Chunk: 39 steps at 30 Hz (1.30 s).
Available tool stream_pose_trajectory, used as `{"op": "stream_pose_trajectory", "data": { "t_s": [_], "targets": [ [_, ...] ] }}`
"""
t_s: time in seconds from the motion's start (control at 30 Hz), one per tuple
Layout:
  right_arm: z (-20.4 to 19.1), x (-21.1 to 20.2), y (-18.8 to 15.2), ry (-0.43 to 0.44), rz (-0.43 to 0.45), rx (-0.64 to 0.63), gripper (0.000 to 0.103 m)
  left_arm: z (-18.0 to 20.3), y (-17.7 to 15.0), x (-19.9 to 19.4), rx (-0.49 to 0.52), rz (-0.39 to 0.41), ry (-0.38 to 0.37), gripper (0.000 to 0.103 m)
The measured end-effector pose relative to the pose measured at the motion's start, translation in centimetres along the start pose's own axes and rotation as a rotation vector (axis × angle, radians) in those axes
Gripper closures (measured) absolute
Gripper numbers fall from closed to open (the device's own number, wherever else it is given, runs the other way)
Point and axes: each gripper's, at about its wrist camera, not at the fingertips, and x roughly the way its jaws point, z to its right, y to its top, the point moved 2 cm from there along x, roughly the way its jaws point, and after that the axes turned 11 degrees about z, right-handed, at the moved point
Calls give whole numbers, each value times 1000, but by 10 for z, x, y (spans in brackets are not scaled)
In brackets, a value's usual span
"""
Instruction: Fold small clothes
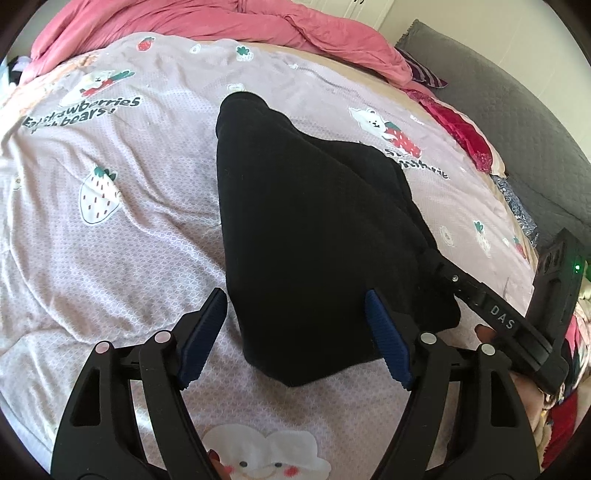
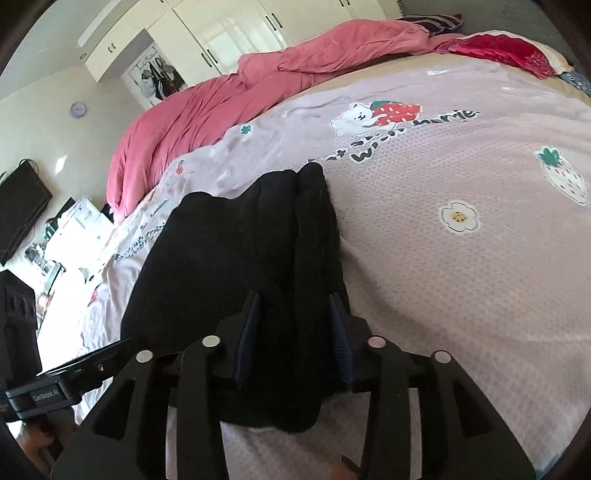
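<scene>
On the bedsheet (image 1: 129,229), black garment (image 1: 303,229) lies folded.

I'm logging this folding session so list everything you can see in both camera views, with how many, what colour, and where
black knit garment: one, black, lying partly folded mid-bed on the sheet
strawberry-and-bear printed bedsheet: one, pale lilac, covering the bed
rumpled pink duvet: one, pink, bunched along the far side of the bed
red patterned pillow: one, red, at the head of the bed
grey quilted headboard: one, grey, beyond the pillow
white wardrobe: one, white, against the far wall
black television: one, black, on the wall
left gripper: one, black with blue pads, open over the garment's near edge
right gripper: one, black with blue pads, open over the garment
</scene>
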Motion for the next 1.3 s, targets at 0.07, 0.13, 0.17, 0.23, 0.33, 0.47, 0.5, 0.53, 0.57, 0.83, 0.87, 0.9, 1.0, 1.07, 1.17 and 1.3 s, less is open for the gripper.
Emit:
{"op": "stream_pose_trajectory", "data": {
  "t_s": [0.07,0.13,0.17,0.23,0.33,0.47,0.5,0.53,0.57,0.83,0.87,0.9,1.0,1.07,1.17,1.3],
  "targets": [
    [-4,-10,0,-18,16,-10,58,1,1,-7,6,13,-3,33],
    [-10,-18,5,-38,36,-28,46,1,2,-15,9,27,-5,33],
    [-14,-27,5,-43,53,-40,44,1,2,-20,10,37,-8,33],
    [-19,-40,4,-47,75,-58,36,0,4,-31,15,59,-10,31],
    [-30,-62,5,-62,121,-104,26,0,5,-46,29,89,-11,25],
    [-43,-95,5,-102,200,-162,9,-1,4,-73,43,138,-13,19],
    [-46,-103,4,-100,215,-169,9,-2,4,-81,48,151,-13,18],
    [-48,-108,4,-101,223,-174,6,-3,3,-87,54,163,-7,10],
    [-51,-116,4,-113,236,-181,5,-3,2,-93,58,174,-4,9],
    [-70,-159,-1,-133,302,-224,5,-11,-7,-136,82,250,16,9],
    [-72,-163,-2,-136,307,-228,5,-11,-10,-140,87,253,19,9],
    [-74,-168,-3,-134,307,-231,5,-12,-12,-143,91,252,21,9],
    [-79,-177,-7,-140,300,-264,5,-13,-21,-150,94,255,24,9],
    [-80,-180,-12,-147,297,-272,5,-14,-28,-154,96,261,39,9],
    [-81,-182,-23,-158,281,-278,5,-16,-38,-159,96,265,53,9],
    [-80,-173,-45,-161,219,-275,5,-20,-53,-163,101,268,75,9]
  ]
}}
